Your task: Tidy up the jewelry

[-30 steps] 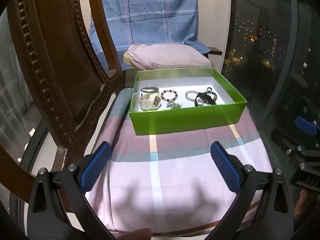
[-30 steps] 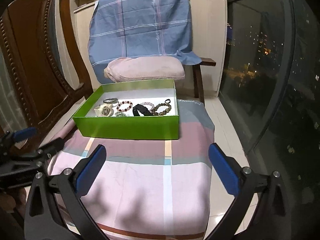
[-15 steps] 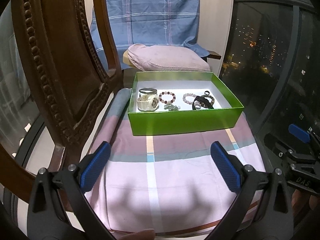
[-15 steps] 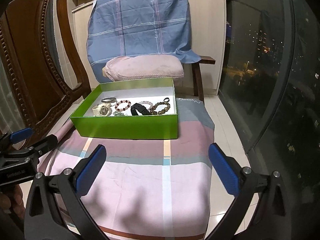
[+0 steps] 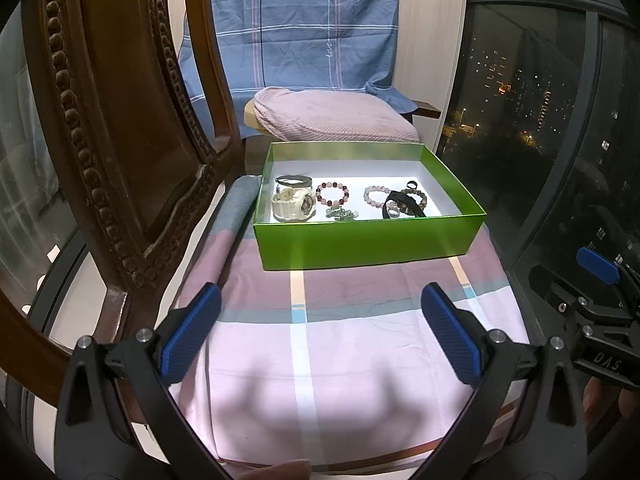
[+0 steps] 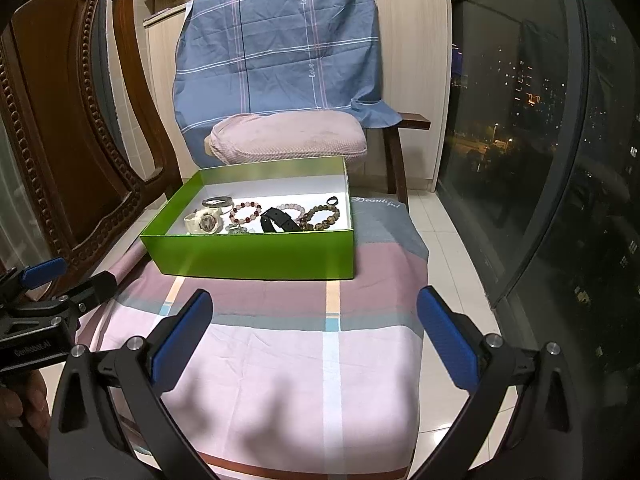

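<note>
Two grippers: the left gripper [image 5: 320, 330] and right gripper [image 6: 314, 330] hang above the near part of the pink striped cloth-covered surface [image 5: 352, 360], their blue-padded fingers [image 5: 192, 330] spread wide with nothing between them.
Jewelry: all of it lies in the shallow green cardboard box [image 5: 364, 242] at the far end of the cloth: a white chunky wristwatch [image 5: 293, 206], a grey metal bangle [image 5: 294, 180] behind it, a pink-and-red bead bracelet [image 5: 333, 195], a small pale-green piece [image 5: 341, 214], a pale pink bead bracelet [image 5: 375, 196], a black strap [image 6: 278, 220] and a brown bead bracelet [image 6: 322, 216].
Stage: pieces already boxed fits a finished tidy or a sort to come.
Care: the black strap overlaps the bracelets beside it, so a pinch there may lift two.
Obstacles: the box's front wall; a carved dark wooden chair back [image 5: 100, 140] close on the left.
Beyond: a pink cushion [image 6: 286, 136], a blue checked sheet [image 6: 280, 48].
</note>
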